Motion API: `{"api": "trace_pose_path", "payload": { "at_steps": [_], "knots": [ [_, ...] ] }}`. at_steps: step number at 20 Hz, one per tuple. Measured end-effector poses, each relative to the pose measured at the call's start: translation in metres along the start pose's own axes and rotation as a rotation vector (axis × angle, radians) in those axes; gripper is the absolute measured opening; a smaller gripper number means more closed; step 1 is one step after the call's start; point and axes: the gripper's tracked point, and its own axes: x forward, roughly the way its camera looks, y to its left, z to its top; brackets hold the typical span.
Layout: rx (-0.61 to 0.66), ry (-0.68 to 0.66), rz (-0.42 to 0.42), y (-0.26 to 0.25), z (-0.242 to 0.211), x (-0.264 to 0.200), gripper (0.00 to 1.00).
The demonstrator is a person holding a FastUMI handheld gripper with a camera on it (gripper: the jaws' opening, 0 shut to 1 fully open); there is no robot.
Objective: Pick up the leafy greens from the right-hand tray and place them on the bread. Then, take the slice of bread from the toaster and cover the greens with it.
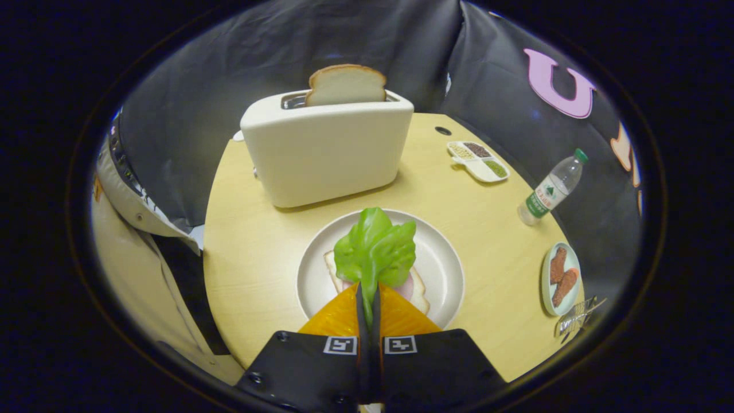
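Leafy greens (375, 249): one bunch, stem pinched between the clenched jaws of the gripper (367, 292), hanging over one bread slice (416, 289) on one white plate (444, 269). One toaster (327, 152) beyond, holding one toaster slice (346, 85). Rightward on the table (258, 229): one three-compartment dish (477, 161), one bottle (553, 187), one small plate (562, 278).

Green leaf (375, 248), white plate (444, 269), cream toaster (327, 152), pale-wood table (258, 252)

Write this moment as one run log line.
hand-held gripper: shut on greens | greens: over plated bread | toaster slice: not taken
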Motion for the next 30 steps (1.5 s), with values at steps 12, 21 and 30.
{"api": "trace_pose_path", "payload": {
  "at_steps": [12, 21, 30],
  "knots": [
    [-0.029, 0.044, -0.045, -0.025, -0.007, 0.025, 0.51],
    [0.028, -0.058, -0.087, -0.021, 0.036, -0.002, 1.0],
    [0.117, -0.194, -0.132, -0.01, 0.13, -0.037, 1.0]
  ]
}}
